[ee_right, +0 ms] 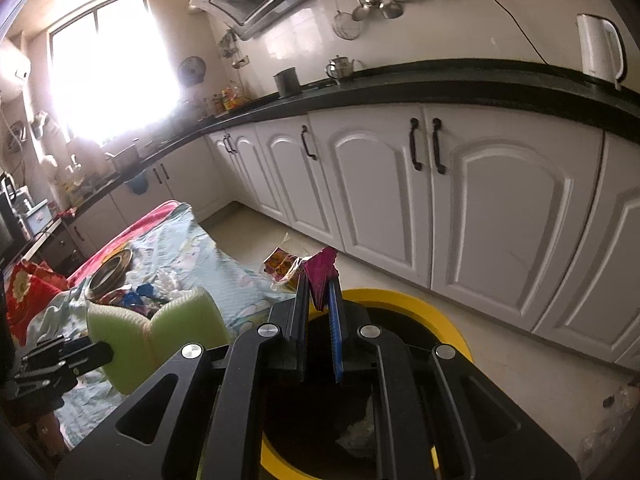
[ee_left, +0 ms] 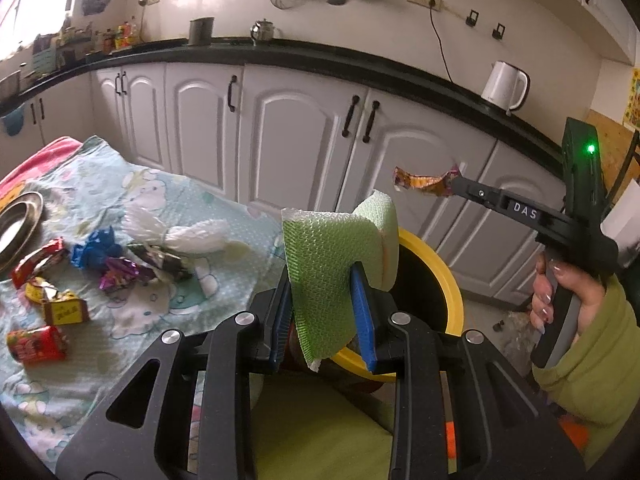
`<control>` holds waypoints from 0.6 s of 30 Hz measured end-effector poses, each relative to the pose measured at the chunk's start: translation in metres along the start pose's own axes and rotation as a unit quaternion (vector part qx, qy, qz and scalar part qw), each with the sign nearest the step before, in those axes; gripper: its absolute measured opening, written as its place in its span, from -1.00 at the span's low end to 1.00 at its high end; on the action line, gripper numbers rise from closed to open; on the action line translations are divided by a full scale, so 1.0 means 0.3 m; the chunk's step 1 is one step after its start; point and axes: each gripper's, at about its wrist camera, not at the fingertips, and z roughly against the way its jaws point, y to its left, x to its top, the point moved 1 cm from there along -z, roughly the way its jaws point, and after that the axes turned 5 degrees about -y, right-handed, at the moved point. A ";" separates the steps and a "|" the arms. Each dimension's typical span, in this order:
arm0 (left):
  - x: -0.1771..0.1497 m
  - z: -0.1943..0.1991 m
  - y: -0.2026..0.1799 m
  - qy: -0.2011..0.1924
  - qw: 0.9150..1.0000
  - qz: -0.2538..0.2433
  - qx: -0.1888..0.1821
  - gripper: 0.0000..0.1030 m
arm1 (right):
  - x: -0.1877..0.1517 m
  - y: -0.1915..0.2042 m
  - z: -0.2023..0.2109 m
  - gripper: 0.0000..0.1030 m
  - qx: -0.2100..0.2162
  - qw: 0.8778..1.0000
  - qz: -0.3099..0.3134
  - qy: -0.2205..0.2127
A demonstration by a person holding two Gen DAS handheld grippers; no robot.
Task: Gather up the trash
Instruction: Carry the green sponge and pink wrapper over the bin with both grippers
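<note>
Through my left wrist camera, my left gripper (ee_left: 324, 300) is clamped on a green sponge (ee_left: 340, 256), which stands up between the blue pads, held out past the table edge with the yellow-rimmed bin (ee_left: 440, 280) behind and below it. Across from it my right hand (ee_left: 568, 300) holds the right gripper (ee_left: 454, 182), pinching a crinkled candy wrapper (ee_left: 424, 180) in the air beyond the bin. The sponge is gripped low, near its bottom edge, so I judge it could twist or slip out and land on the floor if I swing it. More trash waits on the flowered cloth (ee_left: 168, 184): red packets (ee_left: 36, 344), a yellow box (ee_left: 66, 310), purple foil (ee_left: 120, 274), a white crumpled bag (ee_left: 192, 234), beside a metal bowl (ee_left: 20, 220).

Through my right wrist camera, the jaws are closed on the wrapper (ee_right: 322, 276), its magenta end sticking up between the fingers, directly above the bin (ee_right: 432, 312). The risk I see is that so light a wrapper clings to a pad or drifts over the rim onto the floor when I let go. The sponge (ee_right: 152, 336) sits well left of the opening, still over the table edge, so both tools crowding the bin mouth could knock together.
</note>
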 end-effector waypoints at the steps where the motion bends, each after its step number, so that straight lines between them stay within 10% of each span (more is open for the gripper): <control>1: -0.001 -0.008 -0.005 0.003 1.000 -0.001 -0.001 -0.58 | -0.005 -0.013 -0.005 -0.82 -0.002 1.000 -0.003 0.004; 18: -0.068 -0.174 -0.086 0.056 0.998 -0.027 -0.014 -0.58 | -0.078 -0.123 -0.090 -0.81 -0.039 0.998 -0.015 0.053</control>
